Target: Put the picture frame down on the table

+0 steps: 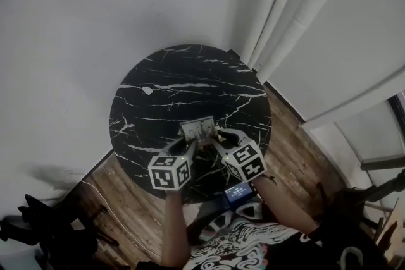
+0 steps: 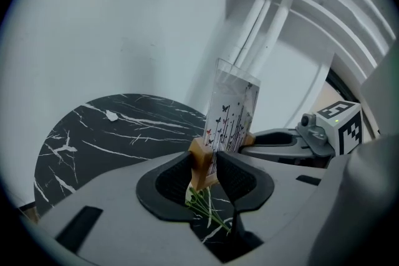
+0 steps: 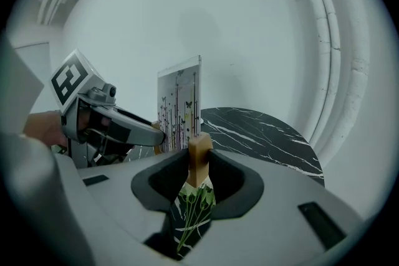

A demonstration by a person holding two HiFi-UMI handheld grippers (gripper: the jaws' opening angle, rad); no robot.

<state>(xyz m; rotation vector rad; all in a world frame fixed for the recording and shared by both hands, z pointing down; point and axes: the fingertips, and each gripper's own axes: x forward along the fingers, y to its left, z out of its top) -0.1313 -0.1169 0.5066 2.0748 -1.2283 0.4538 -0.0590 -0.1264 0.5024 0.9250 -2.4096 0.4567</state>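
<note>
The picture frame (image 1: 197, 130), a clear upright panel printed with butterflies and flower stems on a light wooden base, is over the near part of the round black marble table (image 1: 164, 85). My left gripper (image 1: 193, 143) grips its left end and my right gripper (image 1: 215, 139) its right end. In the left gripper view the pads of the left gripper (image 2: 209, 168) clamp the wooden base under the panel (image 2: 234, 112). In the right gripper view the right gripper (image 3: 198, 165) clamps the wooden end, and the panel (image 3: 181, 109) rises behind it. Whether the base touches the tabletop is hidden.
A small white scrap (image 1: 147, 90) lies on the table's far left. White pipes or drapes (image 1: 297, 3) stand behind the table at the right. Wooden floor (image 1: 126, 199) surrounds it, with a dark object (image 1: 38, 218) at the lower left. A small lit screen (image 1: 237, 191) is near the person's body.
</note>
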